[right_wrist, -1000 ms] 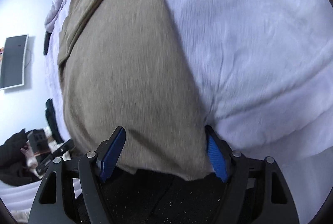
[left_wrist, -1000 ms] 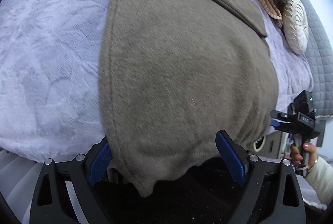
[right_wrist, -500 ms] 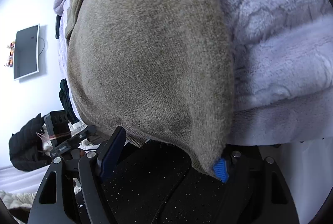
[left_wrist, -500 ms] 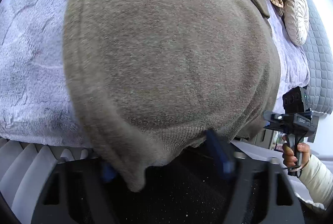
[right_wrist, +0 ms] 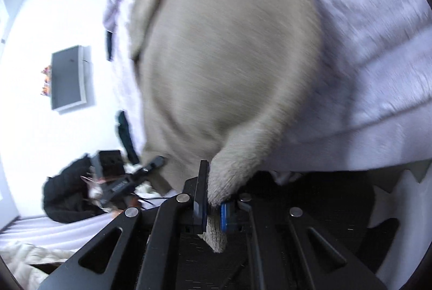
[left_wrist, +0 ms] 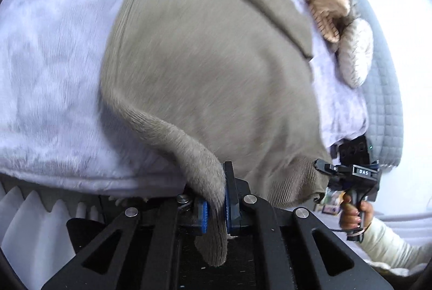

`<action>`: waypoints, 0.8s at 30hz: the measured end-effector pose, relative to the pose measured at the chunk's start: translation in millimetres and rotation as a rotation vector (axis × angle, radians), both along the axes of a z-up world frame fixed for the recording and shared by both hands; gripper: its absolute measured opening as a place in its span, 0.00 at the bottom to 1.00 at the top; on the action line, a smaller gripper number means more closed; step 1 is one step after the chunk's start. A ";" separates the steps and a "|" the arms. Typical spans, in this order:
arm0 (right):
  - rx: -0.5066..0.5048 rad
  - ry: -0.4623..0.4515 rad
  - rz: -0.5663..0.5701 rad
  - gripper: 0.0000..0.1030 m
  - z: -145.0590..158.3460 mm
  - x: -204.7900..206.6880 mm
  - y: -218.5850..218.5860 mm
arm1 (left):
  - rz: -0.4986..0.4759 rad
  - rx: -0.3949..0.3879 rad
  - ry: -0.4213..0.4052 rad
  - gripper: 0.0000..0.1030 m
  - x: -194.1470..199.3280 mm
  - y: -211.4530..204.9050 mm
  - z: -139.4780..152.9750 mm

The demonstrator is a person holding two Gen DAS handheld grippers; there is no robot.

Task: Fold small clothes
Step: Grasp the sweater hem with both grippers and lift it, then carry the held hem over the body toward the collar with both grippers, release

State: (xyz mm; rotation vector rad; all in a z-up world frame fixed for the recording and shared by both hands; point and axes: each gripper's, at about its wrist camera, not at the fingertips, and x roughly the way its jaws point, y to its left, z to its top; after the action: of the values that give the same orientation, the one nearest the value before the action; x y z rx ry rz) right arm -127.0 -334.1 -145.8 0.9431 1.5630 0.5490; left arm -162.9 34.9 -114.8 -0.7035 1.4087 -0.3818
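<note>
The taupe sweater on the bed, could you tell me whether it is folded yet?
Not yet: the taupe sweater lies mostly spread, only its bottom corners pinched.

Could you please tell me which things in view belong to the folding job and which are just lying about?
In the job:
- taupe knit garment
- left gripper, shut on its hem corner
- right gripper, shut on the other corner

Lying about:
- striped clothes
- round cushion
- wall screen
- lilac blanket underneath
</note>
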 end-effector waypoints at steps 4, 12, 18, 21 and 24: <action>0.076 -0.054 -0.038 0.07 22.2 22.0 9.1 | 0.040 -0.036 -0.062 0.10 22.1 4.3 22.2; 0.201 -0.168 -0.082 0.07 68.7 88.1 27.5 | 0.119 -0.095 -0.161 0.10 73.7 23.9 52.7; 0.245 -0.224 -0.128 0.07 94.3 147.9 19.4 | 0.218 -0.112 -0.214 0.10 129.5 36.2 65.3; 0.231 -0.252 -0.139 0.07 102.5 187.9 19.4 | 0.258 -0.096 -0.253 0.09 161.0 45.1 72.7; 0.222 -0.266 -0.150 0.07 106.1 227.5 14.1 | 0.294 -0.074 -0.275 0.09 194.8 50.4 74.1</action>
State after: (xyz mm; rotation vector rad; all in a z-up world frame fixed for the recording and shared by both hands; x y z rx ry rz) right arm 100.6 -320.0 -39.7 1.0969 1.2001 0.7205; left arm 31.8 85.3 -40.8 -0.8700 1.0182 -0.2868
